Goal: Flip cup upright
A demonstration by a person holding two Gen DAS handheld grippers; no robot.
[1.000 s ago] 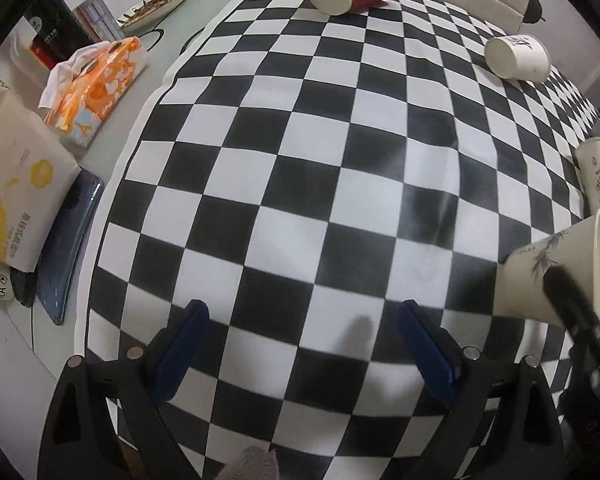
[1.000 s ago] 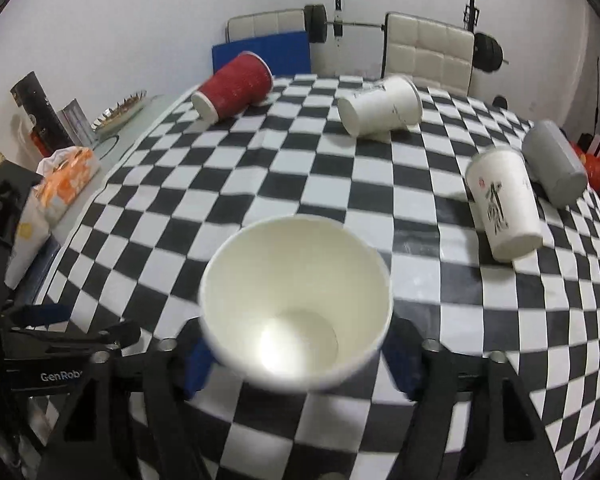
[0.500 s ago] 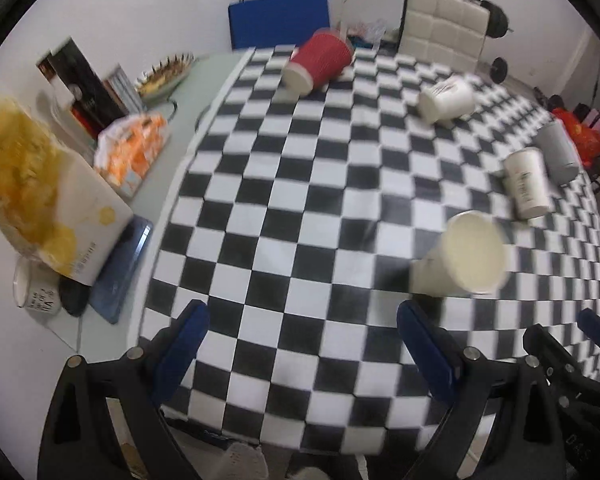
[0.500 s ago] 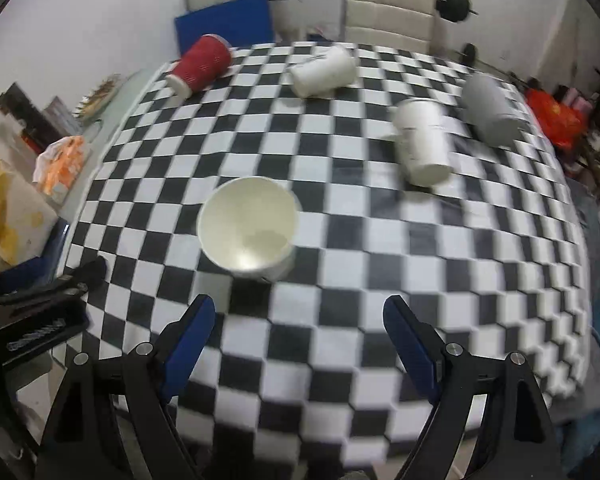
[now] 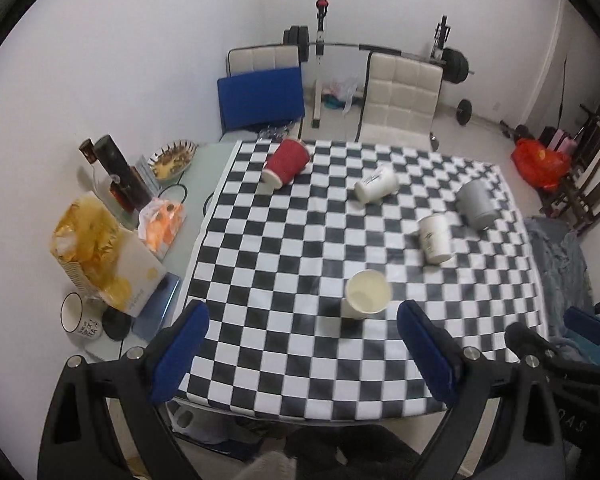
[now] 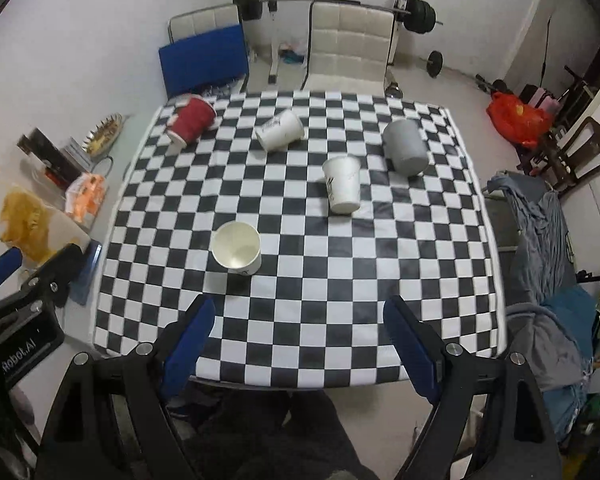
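A white paper cup stands upright, mouth up, on the checkered tablecloth near its front. Four other cups lie on their sides further back: a red cup, a white cup, another white cup and a grey cup. My left gripper is open and empty, high above the table's front edge. My right gripper is open and empty, also raised well back from the upright cup.
Left of the cloth lie a yellow snack bag, an orange tissue pack, a dark bottle box, a snack bowl and a mug. Chairs and a barbell rack stand behind the table. Clothes lie at the right.
My right gripper let go of the white cup, which now stands upright on the cloth. Both grippers pulled up and back, far from the table.
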